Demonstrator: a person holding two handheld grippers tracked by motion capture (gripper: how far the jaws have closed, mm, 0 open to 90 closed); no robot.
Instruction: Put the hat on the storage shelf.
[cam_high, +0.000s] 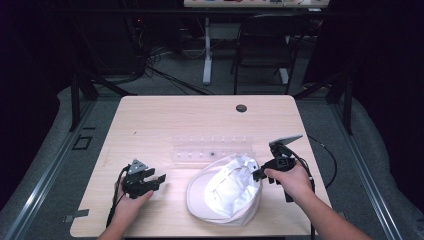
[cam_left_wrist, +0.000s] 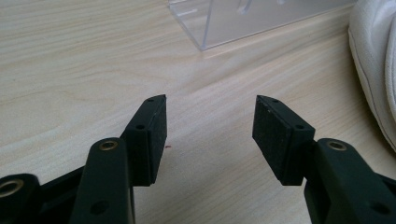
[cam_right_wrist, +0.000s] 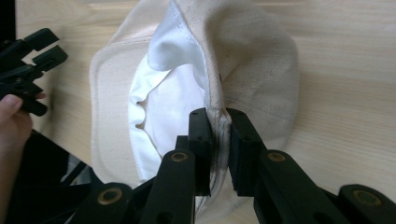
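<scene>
The hat (cam_high: 225, 192) lies upside down at the table's (cam_high: 165, 120) near edge, lining up, brim toward the person. The right gripper (cam_right_wrist: 218, 140) pinches its rim fold from the right. The left gripper (cam_left_wrist: 208, 135) hangs apart over bare wood, just left of it.

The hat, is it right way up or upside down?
Upside down. The hat lies with its opening facing up, so its white lining shows, and the right tool pinches its edge.
</scene>
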